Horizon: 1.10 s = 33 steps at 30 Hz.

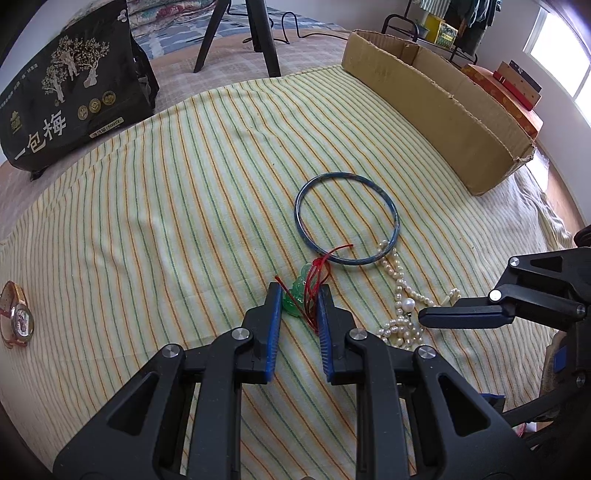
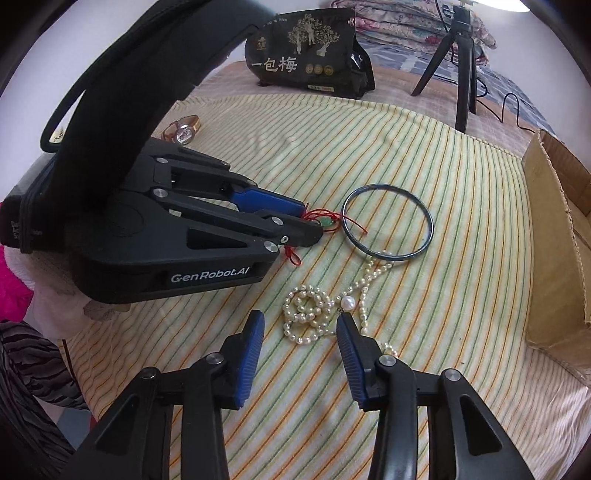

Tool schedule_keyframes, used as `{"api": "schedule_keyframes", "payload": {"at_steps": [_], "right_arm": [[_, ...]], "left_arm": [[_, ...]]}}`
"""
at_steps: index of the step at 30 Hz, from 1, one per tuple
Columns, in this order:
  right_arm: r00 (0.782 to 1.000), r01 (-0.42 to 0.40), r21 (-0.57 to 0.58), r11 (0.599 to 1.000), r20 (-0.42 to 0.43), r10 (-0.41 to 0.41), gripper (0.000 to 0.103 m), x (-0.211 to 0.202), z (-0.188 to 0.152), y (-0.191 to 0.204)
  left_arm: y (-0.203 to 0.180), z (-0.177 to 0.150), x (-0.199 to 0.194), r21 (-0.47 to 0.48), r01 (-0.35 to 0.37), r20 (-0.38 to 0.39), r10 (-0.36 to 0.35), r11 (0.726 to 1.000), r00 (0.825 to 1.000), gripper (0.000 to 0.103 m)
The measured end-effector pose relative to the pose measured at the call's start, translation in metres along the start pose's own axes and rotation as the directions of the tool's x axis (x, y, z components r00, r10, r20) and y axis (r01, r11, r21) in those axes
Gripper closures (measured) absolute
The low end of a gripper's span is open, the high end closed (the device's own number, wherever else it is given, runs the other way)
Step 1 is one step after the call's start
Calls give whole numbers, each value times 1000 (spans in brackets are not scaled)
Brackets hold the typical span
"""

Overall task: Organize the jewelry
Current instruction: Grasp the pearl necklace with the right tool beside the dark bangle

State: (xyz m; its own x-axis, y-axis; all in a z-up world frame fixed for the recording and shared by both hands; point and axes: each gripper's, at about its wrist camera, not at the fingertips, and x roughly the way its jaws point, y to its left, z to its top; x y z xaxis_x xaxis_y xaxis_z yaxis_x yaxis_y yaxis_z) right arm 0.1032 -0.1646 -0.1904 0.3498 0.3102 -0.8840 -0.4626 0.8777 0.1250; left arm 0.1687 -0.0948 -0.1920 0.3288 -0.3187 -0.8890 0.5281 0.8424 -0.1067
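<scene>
Both tongs sit low over the striped cloth (image 1: 147,192). Left gripper (image 1: 300,297) has its jaws at a narrow gap, with the green pendant (image 1: 293,301) and its red cord (image 1: 320,275) lying between the blue pads; whether the pads actually pinch the pendant I cannot tell. Right gripper (image 2: 300,321) has its jaws spread wide, its tips at the near edge of the coiled pearl necklace (image 2: 314,314), touching nothing that shows.

Largest to smallest: the cardboard box (image 1: 443,114) stands along the far right edge of the cloth, and the black printed bag (image 1: 70,85) stands at the far left corner. A tripod (image 1: 255,33) stands beyond the cloth, at the far middle. The blue bangle (image 1: 347,218) lies flat near the middle, just beyond the pendant; the cord crosses its near rim, and the pearl strand touches its near right rim. The wristwatch (image 1: 18,315) lies alone at the left edge, well apart from the rest.
</scene>
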Motion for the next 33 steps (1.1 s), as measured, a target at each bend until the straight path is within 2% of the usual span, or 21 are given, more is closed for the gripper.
{"api": "schedule_keyframes", "payload": {"at_steps": [9, 13, 18, 22, 24, 33], "right_arm": [[999, 32, -22, 999, -36, -33, 61, 12, 4, 5], [997, 62, -38, 997, -51, -64, 74, 14, 5, 8], [997, 47, -10, 999, -54, -48, 91, 12, 4, 1], [998, 42, 4, 999, -44, -41, 95, 5, 2, 0], [999, 32, 9, 999, -41, -32, 102, 1, 1, 0], [998, 22, 44, 999, 55, -25, 102, -36, 6, -1]], "left_arm": [[6, -2, 0, -23, 16, -1, -16, 1000, 1000, 85], [7, -3, -1, -29, 17, 0, -17, 999, 1000, 85], [8, -4, -2, -40, 19, -1, -19, 999, 1000, 85], [10, -6, -5, -50, 21, -2, -21, 999, 1000, 86], [11, -8, -7, -57, 22, -3, -22, 998, 1000, 86], [12, -17, -19, -83, 14, 0, -14, 996, 1000, 86]]}}
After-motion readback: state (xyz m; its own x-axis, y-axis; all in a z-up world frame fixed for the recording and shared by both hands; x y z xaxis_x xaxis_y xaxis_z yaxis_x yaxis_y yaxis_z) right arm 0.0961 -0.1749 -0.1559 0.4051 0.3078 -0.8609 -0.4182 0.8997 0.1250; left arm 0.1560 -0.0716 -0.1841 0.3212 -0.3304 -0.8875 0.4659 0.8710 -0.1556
